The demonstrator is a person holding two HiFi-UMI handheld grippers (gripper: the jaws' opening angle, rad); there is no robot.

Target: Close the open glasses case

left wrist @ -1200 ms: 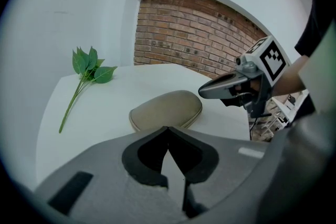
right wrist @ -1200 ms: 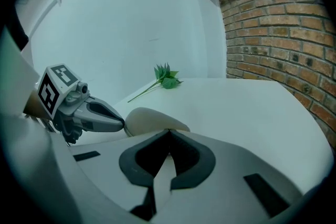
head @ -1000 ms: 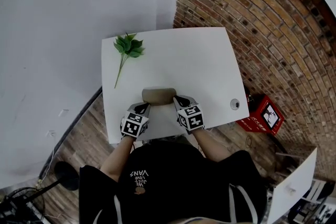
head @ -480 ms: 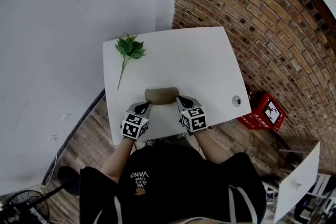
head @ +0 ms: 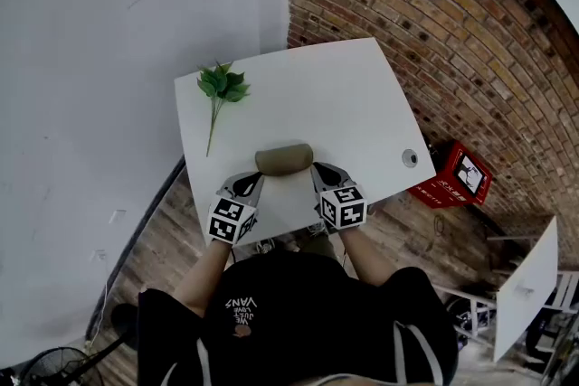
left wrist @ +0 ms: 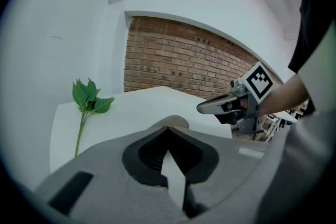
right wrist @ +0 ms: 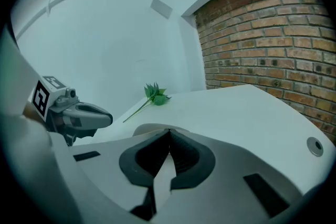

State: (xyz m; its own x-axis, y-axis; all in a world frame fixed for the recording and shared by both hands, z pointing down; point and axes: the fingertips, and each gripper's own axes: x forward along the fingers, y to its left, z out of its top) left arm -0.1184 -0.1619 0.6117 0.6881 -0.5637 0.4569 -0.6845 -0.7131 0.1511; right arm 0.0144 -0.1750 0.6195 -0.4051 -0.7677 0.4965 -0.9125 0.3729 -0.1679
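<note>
The glasses case (head: 284, 158) lies near the near edge of the white tabletop (head: 344, 104), about midway across it. It looks like a rounded tan lump with no gap showing along its lid. The left gripper (head: 246, 186) is just beside its left end and the right gripper (head: 322, 170) just beside its right end. I cannot tell from here whether either one touches it.

Both grippers are clenched and empty. The left fingers (left wrist: 144, 157) meet edge to edge with only bare tabletop beyond them, and the right fingers (right wrist: 186, 157) do the same. A leafy sprig (head: 222, 84) lies well apart at the far left corner.

To my eye the lid is already down, so the closing step seems finished or very nearly so. The next move calls for checking that the lid has seated. If it has not, a gentle downward press on top with the clenched tips would do it. Otherwise both hands can draw clear without nudging the case toward the edge.
</note>
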